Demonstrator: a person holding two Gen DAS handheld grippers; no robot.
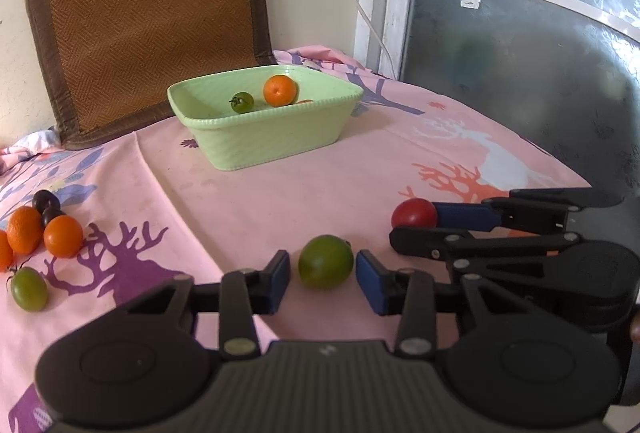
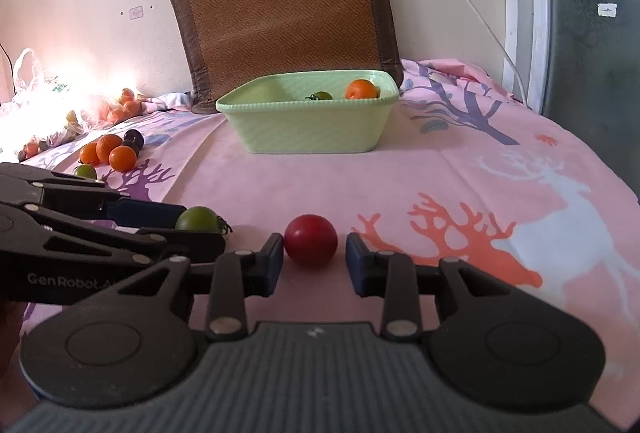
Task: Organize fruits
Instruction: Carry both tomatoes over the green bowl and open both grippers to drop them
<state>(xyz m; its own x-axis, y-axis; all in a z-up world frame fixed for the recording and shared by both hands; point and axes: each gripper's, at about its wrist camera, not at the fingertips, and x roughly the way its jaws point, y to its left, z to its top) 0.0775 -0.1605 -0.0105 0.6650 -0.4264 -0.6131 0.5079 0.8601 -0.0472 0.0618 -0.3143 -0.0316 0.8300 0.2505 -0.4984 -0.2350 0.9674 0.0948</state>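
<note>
A green tomato sits on the pink deer-print cloth betw. the blue pads of the left gripper; slim gaps show each side, pads not pressing. Just beside it, a red tomato lies betw. the pads of the right gripper: left pad at its skin, right pad apart, no grip. Beyond, a pale green basket holds an orange & a small green tomato. More oranges and dark plums cluster at far left, near the wall.
</note>
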